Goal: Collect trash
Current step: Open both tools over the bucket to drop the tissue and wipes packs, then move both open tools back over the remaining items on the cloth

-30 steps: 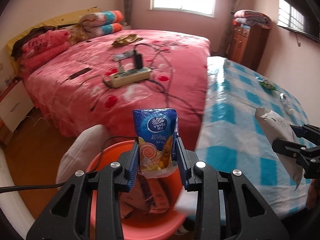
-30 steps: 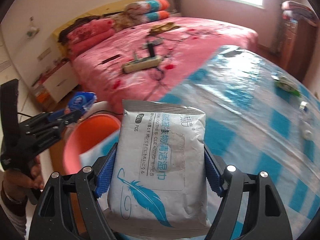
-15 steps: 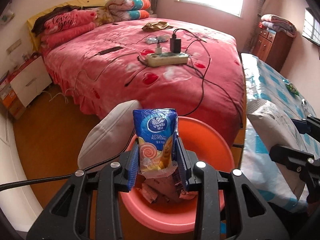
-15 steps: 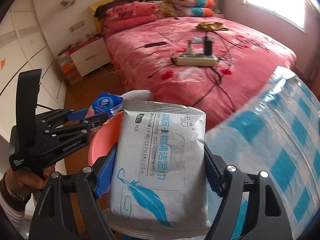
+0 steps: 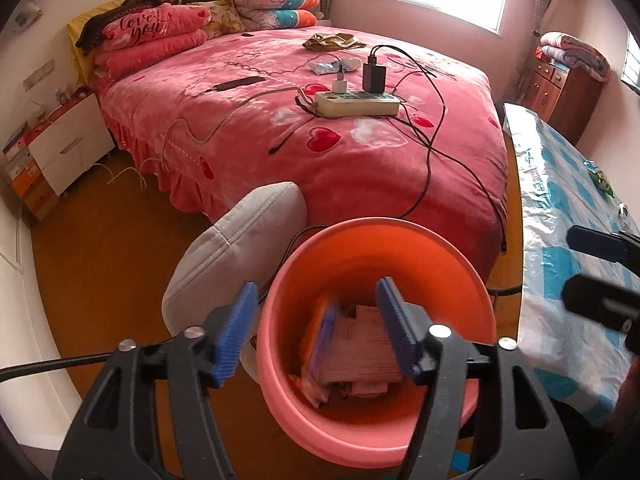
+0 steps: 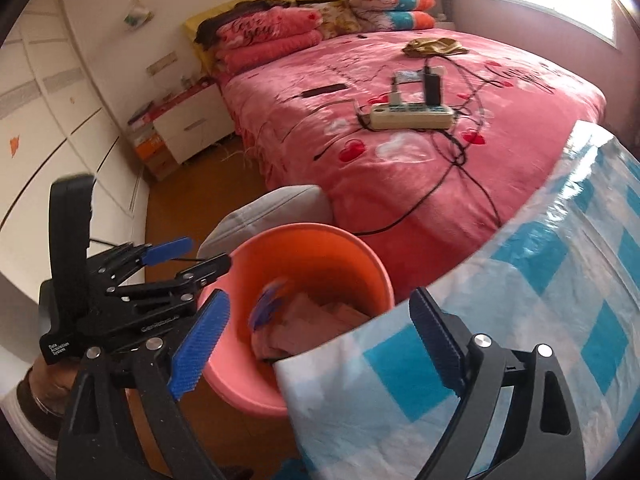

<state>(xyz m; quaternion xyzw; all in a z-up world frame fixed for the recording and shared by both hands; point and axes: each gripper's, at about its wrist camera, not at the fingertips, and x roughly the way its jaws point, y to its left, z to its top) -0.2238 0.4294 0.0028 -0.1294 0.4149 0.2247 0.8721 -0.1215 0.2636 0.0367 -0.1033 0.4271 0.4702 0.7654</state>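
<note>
The left claw [image 5: 316, 330] is held with its blue pads [image 5: 236, 334] spread apart and nothing between them, directly above the mouth of the bucket [image 5: 372, 240]. Inside the bucket, just below and ahead of that claw, a blurred blue packet [image 5: 326, 330] is seen beside pale wrappers [image 5: 362, 350] heaped at the bottom. The right claw [image 6: 316, 344] is likewise opened wide and empty, its left pad [image 6: 200, 340] lying over the near rim of the bucket [image 6: 308, 236] and its right pad over the checked tablecloth [image 6: 540, 280]. From this claw the bucket is found ahead and slightly left, with the same blurred packet [image 6: 270, 300] visible against the pinkish trash [image 6: 312, 320] within. The left claw [image 6: 184, 256] is seen to the left of the right one, at the bucket's far-left rim, held by a hand [image 6: 48, 380]. A grey cushion [image 5: 240, 248] is pressed against the bucket's left side. Beyond the bucket a pink bed [image 5: 280, 120] is spread, with a power strip [image 5: 356, 104] and cables lying on it. Far to the right on the tablecloth [image 5: 560, 208], a small green wrapper [image 5: 600, 180] is left well apart from both claws.
</note>
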